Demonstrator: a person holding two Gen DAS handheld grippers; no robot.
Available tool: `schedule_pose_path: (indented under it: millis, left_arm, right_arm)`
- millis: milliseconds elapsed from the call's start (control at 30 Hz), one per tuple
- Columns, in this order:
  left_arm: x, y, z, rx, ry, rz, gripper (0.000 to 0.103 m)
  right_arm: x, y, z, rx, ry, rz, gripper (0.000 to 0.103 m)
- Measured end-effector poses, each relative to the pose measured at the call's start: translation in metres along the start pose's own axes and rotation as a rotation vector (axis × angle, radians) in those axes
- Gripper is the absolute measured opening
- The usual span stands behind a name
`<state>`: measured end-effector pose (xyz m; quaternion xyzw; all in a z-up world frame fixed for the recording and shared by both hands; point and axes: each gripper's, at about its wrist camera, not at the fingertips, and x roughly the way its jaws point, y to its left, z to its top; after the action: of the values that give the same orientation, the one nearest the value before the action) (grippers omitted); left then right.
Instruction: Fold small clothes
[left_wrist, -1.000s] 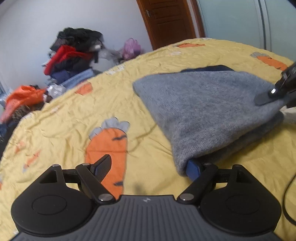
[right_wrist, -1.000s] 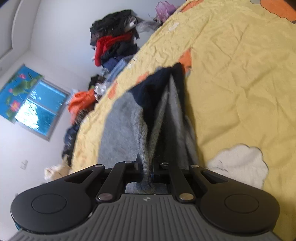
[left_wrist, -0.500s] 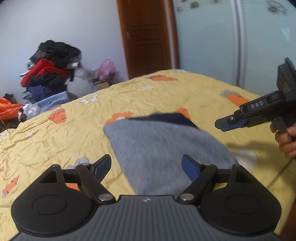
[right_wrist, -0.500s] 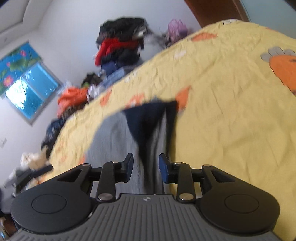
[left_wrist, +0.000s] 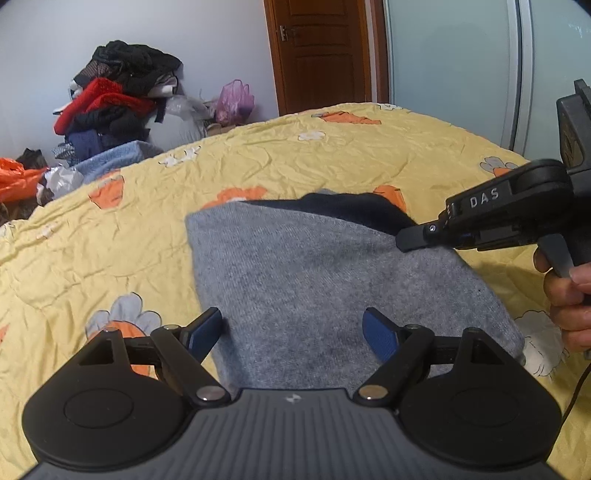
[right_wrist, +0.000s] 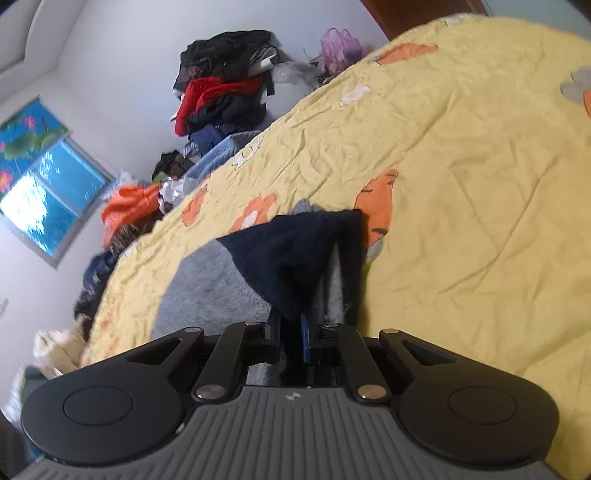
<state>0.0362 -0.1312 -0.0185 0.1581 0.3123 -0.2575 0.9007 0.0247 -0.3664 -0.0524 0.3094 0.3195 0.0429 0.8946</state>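
Bed (left_wrist: 258, 177), yellow cover with carrot print. Grey garment (left_wrist: 314, 288) with dark navy lining (right_wrist: 295, 258): folded, lying on the bed's middle. Left gripper (left_wrist: 293, 328): jaws wide, nothing pinched, tilted down over the garment's near edge, blue pads either side of the grey cloth. Right gripper (right_wrist: 291, 332): jaws narrow and closing, navy edge of the garment between them, at the garment's right side; a hand (left_wrist: 569, 302) grasps its handle.
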Motion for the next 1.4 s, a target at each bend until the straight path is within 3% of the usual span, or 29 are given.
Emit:
schedule_pose_path:
  millis: [167,267,433,600,733,800,867,1033,1200,1267,1400]
  left_arm:
    - [0.000,0.001,-0.002,-0.003,0.007,0.005,0.084]
    - [0.000,0.002,-0.002,-0.009,0.013,0.001,0.084]
    - [0.001,0.002,-0.002,-0.008,0.019,0.003,0.084]
    - [-0.001,0.007,-0.002,-0.018,0.014,-0.005,0.084]
    - [0.001,0.029,0.005,-0.060,-0.020,-0.016,0.084]
    - [0.009,0.049,0.011,-0.117,-0.020,-0.023,0.084]
    - [0.023,0.075,0.014,-0.216,0.017,-0.062,0.084]
    - [0.062,0.129,0.015,-0.486,0.106,-0.300,0.084]
    - [0.100,0.138,0.018,-0.582,0.156,-0.452,0.084]
    - [0.112,0.136,0.018,-0.604,0.164,-0.478,0.084]
    - [0.131,0.143,0.019,-0.663,0.136,-0.561,0.084]
  right_arm:
    - [-0.016,0.010,-0.002,-0.036,-0.041,-0.054,0.034]
    - [-0.028,0.018,-0.005,-0.084,-0.076,-0.059,0.034]
    - [-0.014,0.014,-0.009,-0.127,-0.009,-0.150,0.037]
    - [-0.029,0.005,-0.007,-0.060,-0.054,-0.096,0.043]
    - [-0.027,-0.001,0.000,-0.075,-0.037,-0.107,0.061]
    - [-0.020,-0.007,0.004,-0.071,-0.004,-0.086,0.064]
    - [-0.010,-0.016,0.007,-0.033,0.034,-0.044,0.066]
    - [0.012,-0.029,0.016,0.033,0.065,0.068,0.068]
    - [0.038,-0.028,0.031,0.046,0.078,0.137,0.068]
    - [0.048,-0.026,0.036,0.038,0.082,0.162,0.068]
    - [0.069,-0.025,0.046,0.036,0.091,0.230,0.068]
